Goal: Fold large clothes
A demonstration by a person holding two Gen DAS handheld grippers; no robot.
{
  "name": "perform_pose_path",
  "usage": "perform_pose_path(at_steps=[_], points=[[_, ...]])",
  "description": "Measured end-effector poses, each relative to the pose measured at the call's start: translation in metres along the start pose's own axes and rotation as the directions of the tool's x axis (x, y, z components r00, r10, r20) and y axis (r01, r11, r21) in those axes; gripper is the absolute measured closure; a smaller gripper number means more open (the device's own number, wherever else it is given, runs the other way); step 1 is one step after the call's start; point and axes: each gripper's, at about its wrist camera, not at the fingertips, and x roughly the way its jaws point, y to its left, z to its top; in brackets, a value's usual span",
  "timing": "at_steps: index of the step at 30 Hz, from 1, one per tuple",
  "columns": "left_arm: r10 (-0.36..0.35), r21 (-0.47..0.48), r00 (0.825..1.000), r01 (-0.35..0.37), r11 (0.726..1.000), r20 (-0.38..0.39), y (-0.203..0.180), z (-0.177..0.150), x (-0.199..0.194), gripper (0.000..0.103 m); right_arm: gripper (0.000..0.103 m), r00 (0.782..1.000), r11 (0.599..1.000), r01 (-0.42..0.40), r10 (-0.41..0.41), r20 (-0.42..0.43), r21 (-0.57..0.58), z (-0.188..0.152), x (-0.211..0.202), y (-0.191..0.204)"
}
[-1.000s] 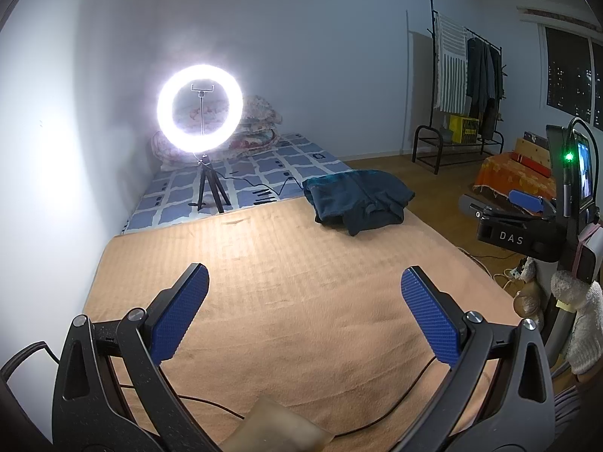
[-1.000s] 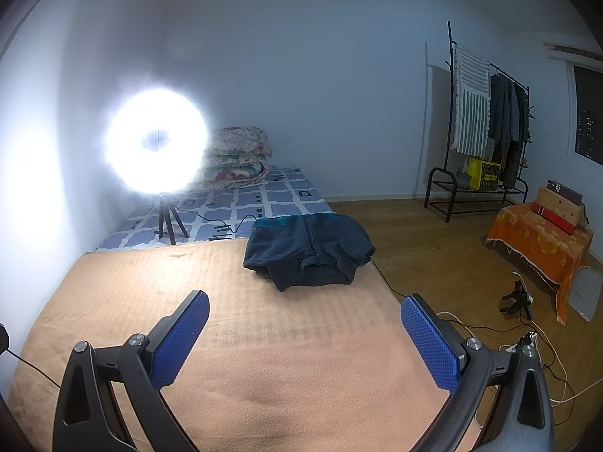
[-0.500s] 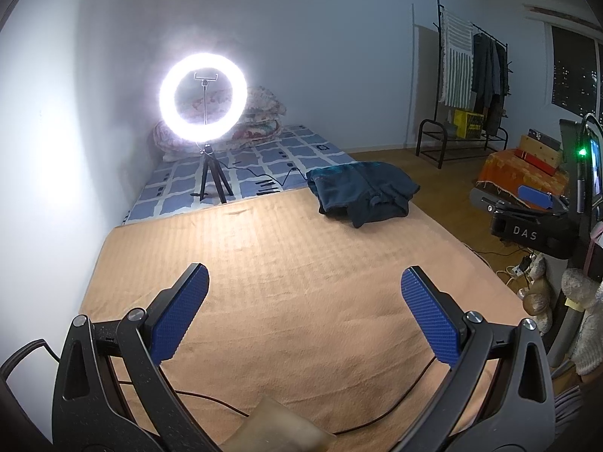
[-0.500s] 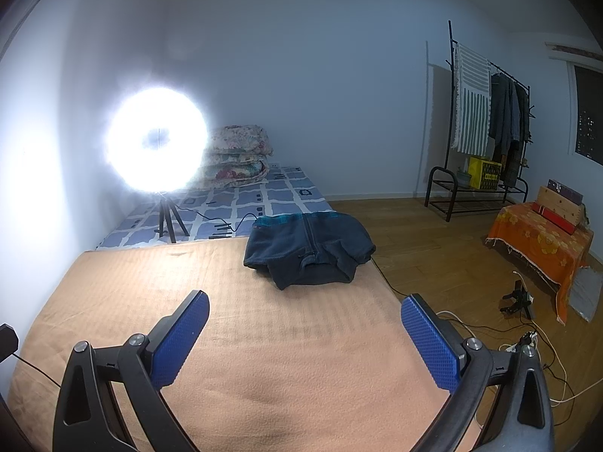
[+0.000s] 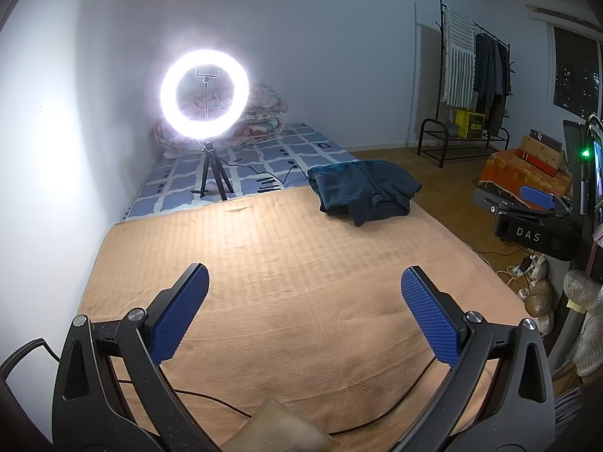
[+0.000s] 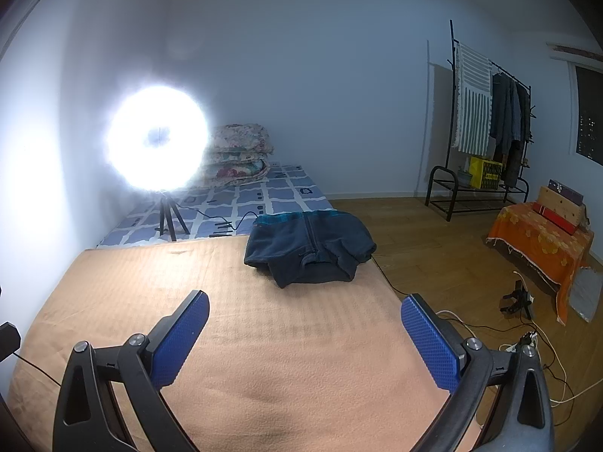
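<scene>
A dark blue fleece jacket point(image 5: 363, 192) lies folded in a bundle at the far right corner of the orange blanket point(image 5: 286, 263); it also shows in the right wrist view point(image 6: 309, 248). My left gripper point(image 5: 305, 316) is open and empty, held above the near part of the blanket, far from the jacket. My right gripper point(image 6: 305, 335) is open and empty, above the blanket's near right side, with the jacket well ahead of it. The right gripper's body also shows at the right edge of the left wrist view point(image 5: 535, 207).
A lit ring light on a tripod point(image 5: 205, 90) stands on the blue checked mattress point(image 5: 260, 165) beyond the blanket, with folded quilts point(image 6: 237, 150) behind. A black cable point(image 5: 377, 422) crosses the blanket's near edge. A clothes rack point(image 6: 486, 120), an orange-covered box point(image 6: 542, 233) and floor cables point(image 6: 527, 335) are to the right.
The left wrist view has shifted slightly, so the jacket and ring light sit a little lower and nearer. The right gripper has barely moved. Both stay open.
</scene>
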Motion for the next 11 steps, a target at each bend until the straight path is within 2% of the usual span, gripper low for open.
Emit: perform_pose_path(at_steps=[11], points=[[0.028,0.019,0.999,-0.029,0.999,0.04,-0.0027,-0.0038,-0.0062,0.0,0.0,1.0,1.0,-0.002,0.002,-0.003,0.003,-0.0013,0.0009,0.0002]])
